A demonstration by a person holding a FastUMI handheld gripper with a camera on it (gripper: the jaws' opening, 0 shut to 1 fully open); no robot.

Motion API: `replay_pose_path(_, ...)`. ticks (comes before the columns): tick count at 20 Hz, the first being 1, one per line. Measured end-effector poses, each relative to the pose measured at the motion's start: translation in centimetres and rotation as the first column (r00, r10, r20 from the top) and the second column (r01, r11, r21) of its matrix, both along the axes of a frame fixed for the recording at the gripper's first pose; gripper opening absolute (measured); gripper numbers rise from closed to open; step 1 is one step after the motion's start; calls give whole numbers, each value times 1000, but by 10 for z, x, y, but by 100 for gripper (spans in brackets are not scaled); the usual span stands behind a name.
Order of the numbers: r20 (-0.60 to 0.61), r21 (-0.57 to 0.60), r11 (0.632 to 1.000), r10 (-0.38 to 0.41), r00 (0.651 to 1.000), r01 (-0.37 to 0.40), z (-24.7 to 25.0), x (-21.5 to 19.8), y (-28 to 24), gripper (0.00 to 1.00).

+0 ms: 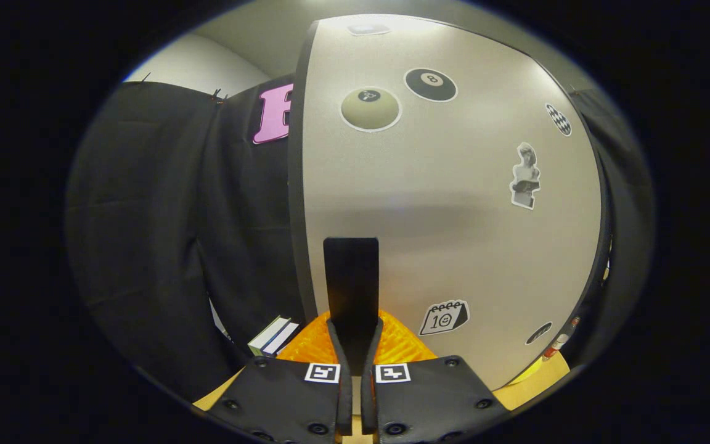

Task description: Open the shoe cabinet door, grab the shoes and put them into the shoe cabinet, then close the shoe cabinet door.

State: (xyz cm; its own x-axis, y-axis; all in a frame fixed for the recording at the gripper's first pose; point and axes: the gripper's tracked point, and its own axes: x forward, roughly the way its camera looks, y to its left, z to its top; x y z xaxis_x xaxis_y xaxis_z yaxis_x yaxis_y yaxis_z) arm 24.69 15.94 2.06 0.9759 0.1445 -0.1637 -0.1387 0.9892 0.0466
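The shoe cabinet door (447, 203) is a pale grey panel with a dark edge and several stickers, standing close in front of me. A flat black handle (350, 277) sticks out from its lower part. My gripper (355, 338) is shut on the lower end of this handle, one finger pressing on each side. The door's dark left edge (296, 203) runs upright just left of the handle, with the booth's black cloth beyond it.
A small stack of books (273, 336) lies low to the left of the fingers, by the cloth. A small bottle (555, 347) stands past the door's lower right edge. A yellowish surface (530, 385) shows under the door on the right.
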Motion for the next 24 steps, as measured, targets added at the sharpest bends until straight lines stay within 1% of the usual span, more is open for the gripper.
replay_pose_path(9, 16, 9, 1000, 12, 1000, -12, -1, -13, -10, 7)
replay_pose_path(17, 38, 14, 1000, -6, 999, 5, -1, -22, -23, 7)
replay_pose_path(24, 54, 0, 999, -41, 998, 41, 0, -29, -37, 6)
